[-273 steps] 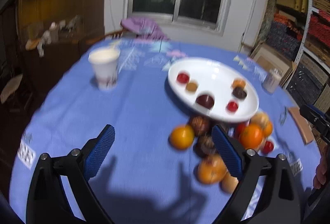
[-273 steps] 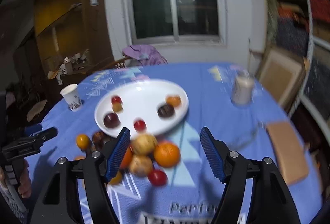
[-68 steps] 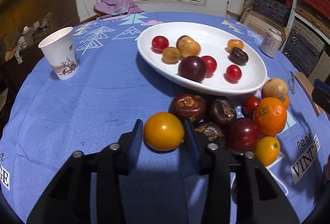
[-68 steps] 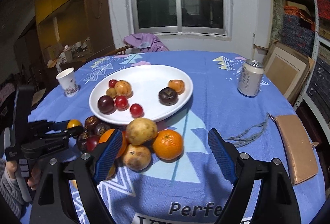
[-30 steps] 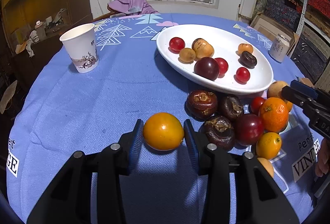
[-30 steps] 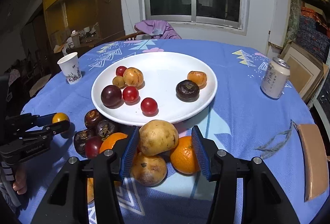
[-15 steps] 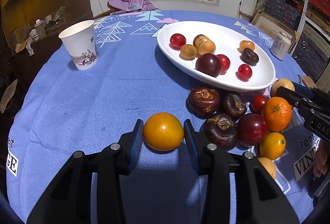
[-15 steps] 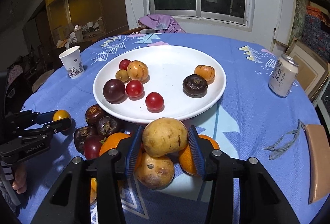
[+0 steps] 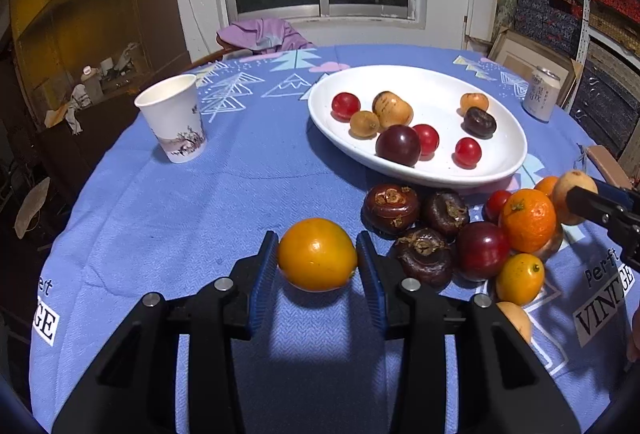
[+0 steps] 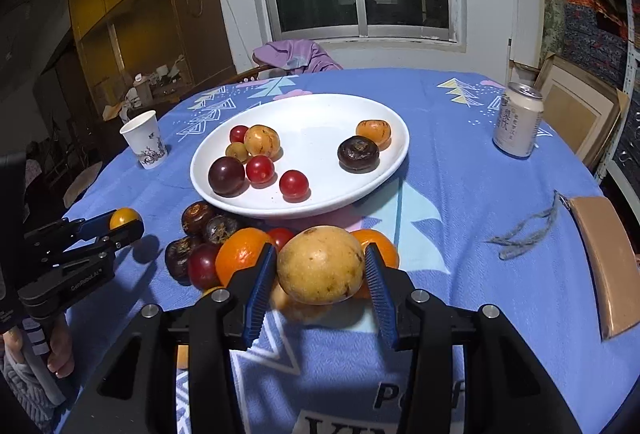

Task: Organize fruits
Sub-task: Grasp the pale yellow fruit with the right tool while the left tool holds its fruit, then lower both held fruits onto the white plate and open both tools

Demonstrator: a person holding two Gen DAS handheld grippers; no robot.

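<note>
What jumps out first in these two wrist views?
Each hand-held gripper is shut on a fruit: the left hand-held gripper on a yellow-orange fruit, the right hand-held gripper on a tan speckled fruit. Behind them, a heap of loose fruit lies against the near rim of a white plate holding eight small fruits.

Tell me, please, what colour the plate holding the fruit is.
The plate is plain white, clearest in the right wrist view.

The tablecloth (image 9: 160, 218) reads "VINTAGE" right of the left claw. The left gripper (image 10: 124, 222) body bears "GenRobot.AI". Can (image 10: 517, 126) lettering is illegible.
</note>
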